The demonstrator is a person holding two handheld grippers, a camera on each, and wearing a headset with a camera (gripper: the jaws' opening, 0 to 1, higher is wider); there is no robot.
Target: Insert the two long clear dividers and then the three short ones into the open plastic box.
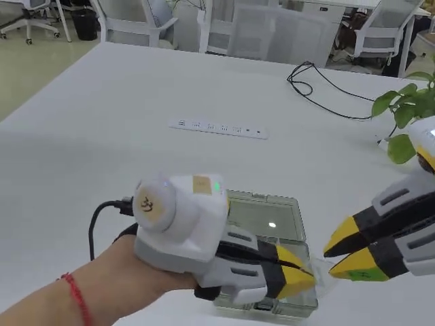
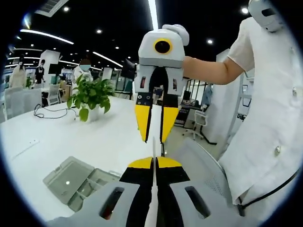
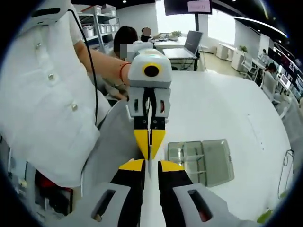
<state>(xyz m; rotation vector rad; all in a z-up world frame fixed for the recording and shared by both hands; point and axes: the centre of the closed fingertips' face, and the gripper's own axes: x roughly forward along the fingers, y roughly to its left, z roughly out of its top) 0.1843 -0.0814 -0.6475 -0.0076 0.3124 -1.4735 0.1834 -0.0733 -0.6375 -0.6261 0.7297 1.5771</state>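
Clear divider (image 2: pixel 153 145), thin flat strip, pinched edge-on by left gripper (image 2: pixel 153 161)

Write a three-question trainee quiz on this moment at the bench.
1. True or false: the clear plastic box lies open on the white table.
2. What lies on the table beyond the box in the head view? A) power strip B) keyboard C) notebook
3. Name the gripper whose jaws are shut on the clear divider.
Key: 1 true; 2 A; 3 the left gripper.
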